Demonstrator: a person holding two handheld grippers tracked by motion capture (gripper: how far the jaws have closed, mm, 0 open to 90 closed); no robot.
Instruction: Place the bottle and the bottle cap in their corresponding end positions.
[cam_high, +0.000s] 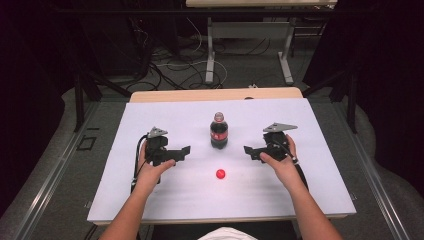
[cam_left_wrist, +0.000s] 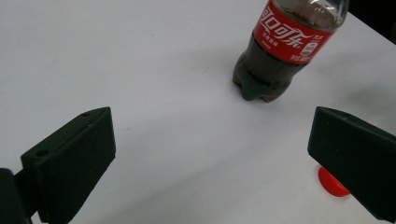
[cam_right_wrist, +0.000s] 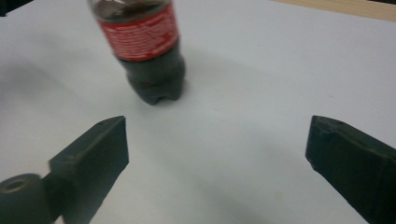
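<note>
High view: a dark cola-filled plastic bottle (cam_high: 219, 131) stands upright and uncapped on the white surface (cam_high: 150, 200), its red label printed with white Chinese characters. A small red round cap (cam_high: 220, 174) lies just in front of it. Left hand-held gripper (cam_high: 183, 152) and right hand-held gripper (cam_high: 250, 151) flank the bottle, both gaping empty.

Bottle (cam_high: 219, 131) is clear glossy plastic with a shiny red wrap label. Red cap (cam_high: 220, 174) looks like smooth plastic. Worktop (cam_high: 150, 200) has a matt white sheet over pale wood; tool jaws are matt black plastic.
</note>
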